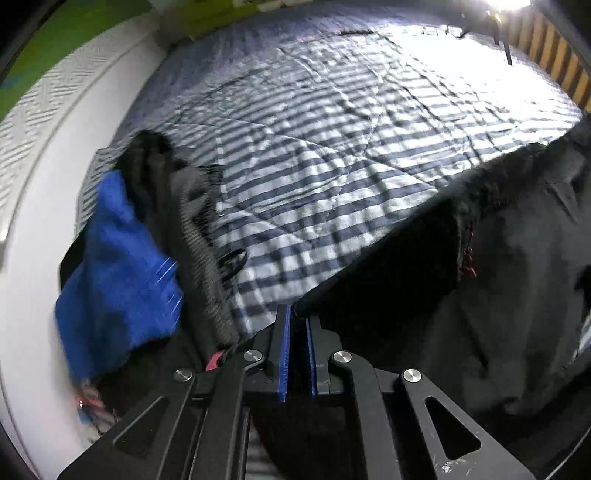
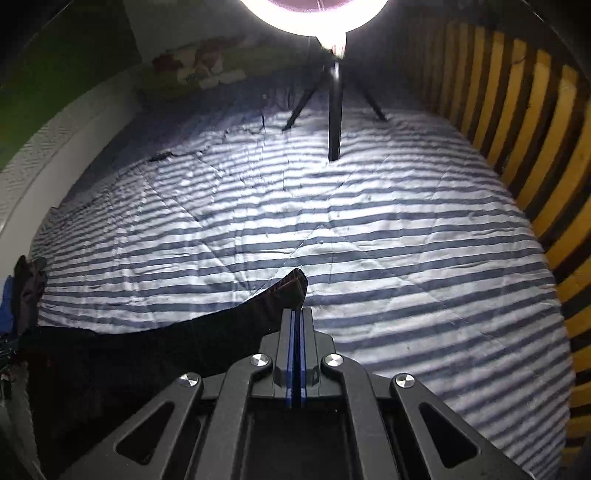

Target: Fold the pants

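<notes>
The left gripper [image 1: 298, 314] had its blue-lined jaws drawn almost together, and an edge of the black pants [image 1: 498, 258] ran in between them at the tips, so it was clamped on the cloth. From there the pants spread away to the right as a broad dark sheet, raised above the striped quilt [image 1: 332, 166] with a frayed seam showing reddish threads near its upper edge. To the left of this gripper lay a heap of other clothes [image 1: 177, 206], dark and grey, with a blue garment [image 1: 118, 266] draped on its near side; that part was blurred, so the pieces could not be told apart well. Beyond the heap curved a white patterned bed frame [image 1: 44, 110].

The right gripper [image 2: 296, 314] was fully closed, and a corner of the same pants [image 2: 147, 347] appeared pinched at its tips, the corner sticking up just past them. The cloth trailed off to the left, low over the quilt [image 2: 369, 240]. Farther out on the quilt stood a black tripod [image 2: 335, 110] carrying a bright ring light [image 2: 314, 14], and a yellow and black striped wall [image 2: 517, 129] closed the right side.
</notes>
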### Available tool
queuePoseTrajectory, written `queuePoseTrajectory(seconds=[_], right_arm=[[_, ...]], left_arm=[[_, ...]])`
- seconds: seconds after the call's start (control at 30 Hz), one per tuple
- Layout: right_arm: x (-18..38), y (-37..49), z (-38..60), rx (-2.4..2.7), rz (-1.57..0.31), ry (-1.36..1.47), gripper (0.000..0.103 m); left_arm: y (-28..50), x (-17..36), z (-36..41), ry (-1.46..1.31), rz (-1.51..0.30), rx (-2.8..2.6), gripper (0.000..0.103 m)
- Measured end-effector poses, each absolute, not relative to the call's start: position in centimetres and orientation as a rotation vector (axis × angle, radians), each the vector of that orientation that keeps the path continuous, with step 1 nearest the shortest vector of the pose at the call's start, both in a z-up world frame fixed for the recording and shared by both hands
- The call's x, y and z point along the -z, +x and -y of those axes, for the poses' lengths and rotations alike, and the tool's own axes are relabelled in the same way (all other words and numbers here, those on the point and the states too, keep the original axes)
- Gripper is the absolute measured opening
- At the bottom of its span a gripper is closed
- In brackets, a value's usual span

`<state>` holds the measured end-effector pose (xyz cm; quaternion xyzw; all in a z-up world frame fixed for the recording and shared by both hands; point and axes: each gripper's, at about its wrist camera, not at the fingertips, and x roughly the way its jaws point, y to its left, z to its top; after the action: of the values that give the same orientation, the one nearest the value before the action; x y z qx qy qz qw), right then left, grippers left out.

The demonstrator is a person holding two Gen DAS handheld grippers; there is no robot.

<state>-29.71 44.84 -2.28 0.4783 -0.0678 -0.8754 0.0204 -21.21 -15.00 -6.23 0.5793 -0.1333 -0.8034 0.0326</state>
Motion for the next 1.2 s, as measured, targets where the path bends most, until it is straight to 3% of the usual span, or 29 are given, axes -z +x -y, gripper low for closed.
queuePoseTrajectory(seconds=[0.3,0.53,0.73,0.97,1.2], right_arm=[[-4.6,-19.5,-45.5,2.784,0.237,1.326,0.002],[-6.4,-8.0,-46.7,2.789,0.239,1.264,0.002],[-4.7,2.0,-46.9,2.816,0.173,1.243,0.002],[-0.5,8.3,-47.1,2.830,0.168,1.275,0.002],[2.2,11.8,-45.3,2.859,-0.118,1.293,0.002]], left_arm=[[-9.8,0.2,14.0,1.685,0.385,2.548,0.006],[2.9,-1.6,11.5,1.623,0.377,2.616,0.005],[10.0,0.7,10.5,1.645,0.261,2.640,0.005],[14.8,3.8,9.5,1.656,0.255,2.621,0.005],[17.4,6.2,10.3,1.736,0.211,2.603,0.005]])
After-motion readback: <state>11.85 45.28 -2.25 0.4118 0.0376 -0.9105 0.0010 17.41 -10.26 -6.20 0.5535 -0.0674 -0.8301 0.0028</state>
